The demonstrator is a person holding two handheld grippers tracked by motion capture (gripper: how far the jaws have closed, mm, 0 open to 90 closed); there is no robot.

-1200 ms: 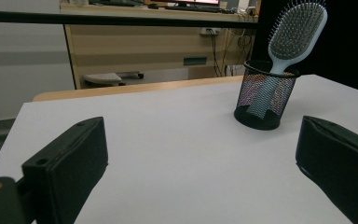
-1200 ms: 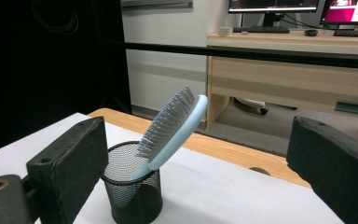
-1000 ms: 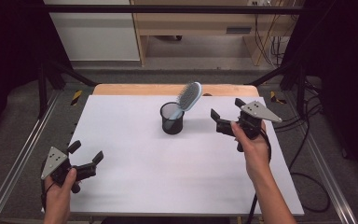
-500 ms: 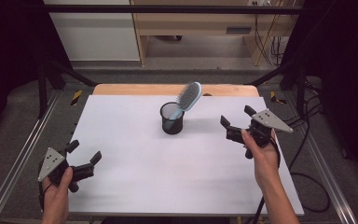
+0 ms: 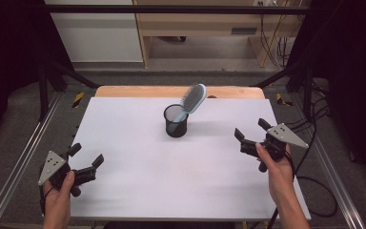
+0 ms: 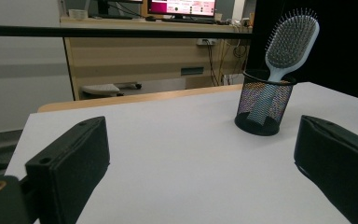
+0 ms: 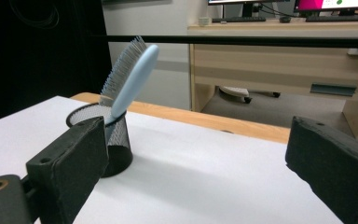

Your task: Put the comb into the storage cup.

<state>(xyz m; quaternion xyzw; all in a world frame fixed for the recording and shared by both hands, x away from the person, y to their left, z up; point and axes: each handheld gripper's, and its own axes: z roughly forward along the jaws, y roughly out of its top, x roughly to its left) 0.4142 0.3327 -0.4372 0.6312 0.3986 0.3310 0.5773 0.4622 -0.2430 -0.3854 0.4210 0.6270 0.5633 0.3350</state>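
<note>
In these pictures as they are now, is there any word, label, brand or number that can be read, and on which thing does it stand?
None can be read.
Monitor on the far desk, left gripper view: pink screen, its marks too blurred to read.
Second monitor, right gripper view: pink with dark dots, not legible.
Hairbrush, mesh cup and both claws, left and right: no print visible.

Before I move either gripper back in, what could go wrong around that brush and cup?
The hairbrush leans out of the mesh cup with its head overhanging the rim, so a nudge might tip the cup. The right gripper, jaws open, is the nearer one; its cable could snag at the table's edge.
</note>
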